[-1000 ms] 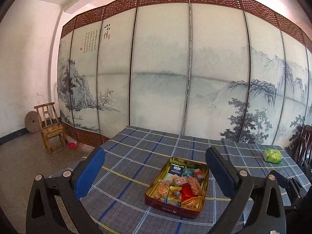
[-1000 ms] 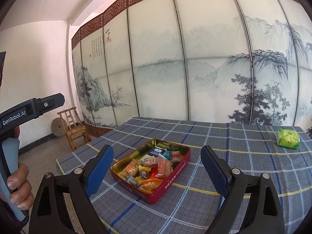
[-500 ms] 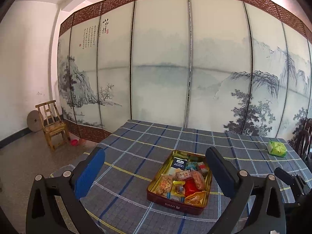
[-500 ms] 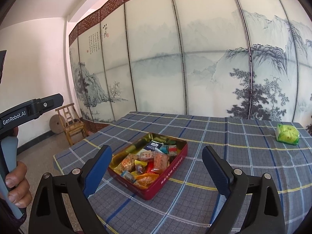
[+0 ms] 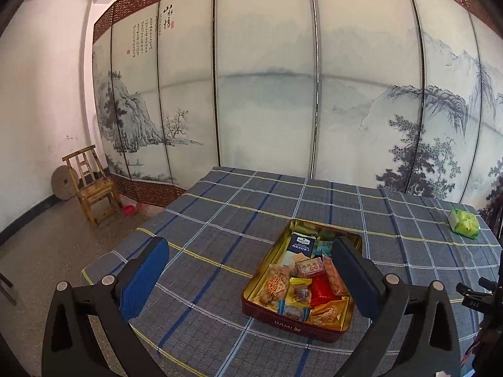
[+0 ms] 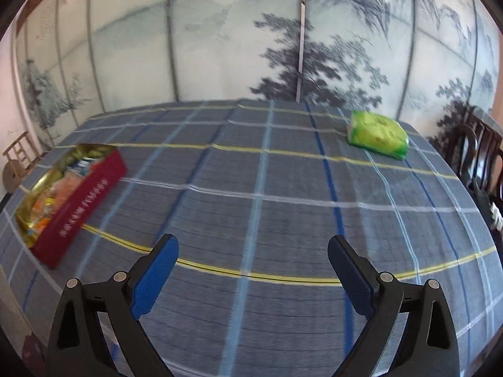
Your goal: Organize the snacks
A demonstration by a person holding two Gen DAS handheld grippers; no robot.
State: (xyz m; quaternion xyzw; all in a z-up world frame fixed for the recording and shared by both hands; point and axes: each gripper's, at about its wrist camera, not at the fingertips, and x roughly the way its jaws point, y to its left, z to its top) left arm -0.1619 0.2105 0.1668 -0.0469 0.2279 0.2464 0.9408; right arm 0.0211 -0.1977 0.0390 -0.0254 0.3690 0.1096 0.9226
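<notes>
A red tin with a gold inside holds several wrapped snacks and sits on the blue plaid table. It also shows at the left of the right wrist view. A green snack packet lies alone at the table's far right, and it shows in the right wrist view. My left gripper is open and empty, held above the table in front of the tin. My right gripper is open and empty, low over the bare cloth, with the green packet ahead and to its right.
The plaid cloth covers the table up to a painted folding screen behind it. A wooden chair stands on the floor at far left. Dark chairs stand by the table's right edge.
My right gripper has swung right and dropped closer to the table, so the tin slid to the view's left and the green packet came nearer. My left gripper has barely moved.
</notes>
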